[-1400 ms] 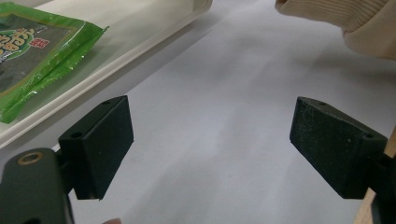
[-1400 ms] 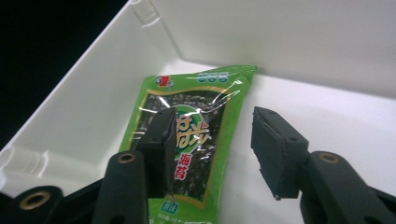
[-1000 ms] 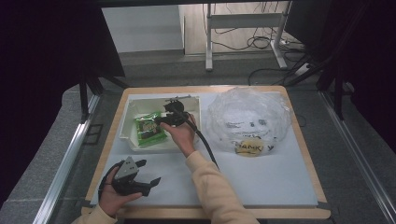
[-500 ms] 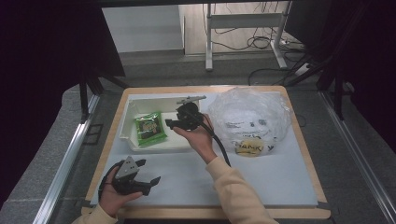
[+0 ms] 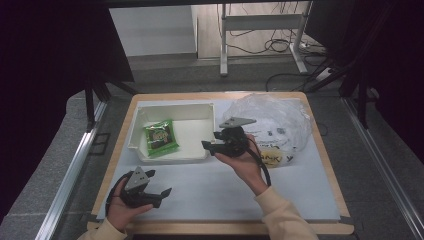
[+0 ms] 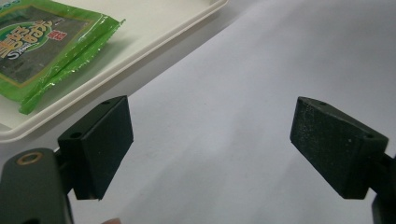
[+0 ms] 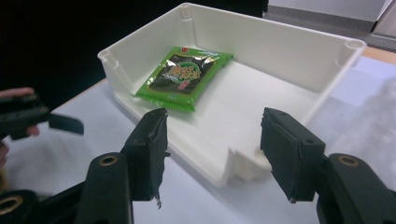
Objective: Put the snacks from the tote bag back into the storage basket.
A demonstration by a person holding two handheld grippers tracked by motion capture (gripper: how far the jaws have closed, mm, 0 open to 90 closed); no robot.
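A green snack packet (image 5: 161, 138) lies flat in the left part of a white tray (image 5: 200, 111). My right gripper (image 5: 206, 145) hovers off the tray's right front corner, jaws pointing left toward it. Its jaws have just been opening and stand open with nothing between them. In the right gripper view the packet (image 7: 184, 77) lies beyond the open right gripper (image 7: 217, 154), inside the tray (image 7: 280, 44). My left gripper (image 5: 165, 192) rests at the front left of the table, open and empty. Its own view shows the left gripper (image 6: 210, 149) over bare mat, with the packet (image 6: 42, 42) and the tray rim (image 6: 154, 42) at upper left.
A crumpled clear plastic bag (image 5: 280, 122) with printed packets inside lies at the back right, close behind my right hand. The white mat (image 5: 210, 185) covers the wooden table. Floor rails run along both sides of the table.
My right gripper has drawn back from over the packet in the tray, moving right and toward the person. The packet stays in the tray. The left gripper has not moved.
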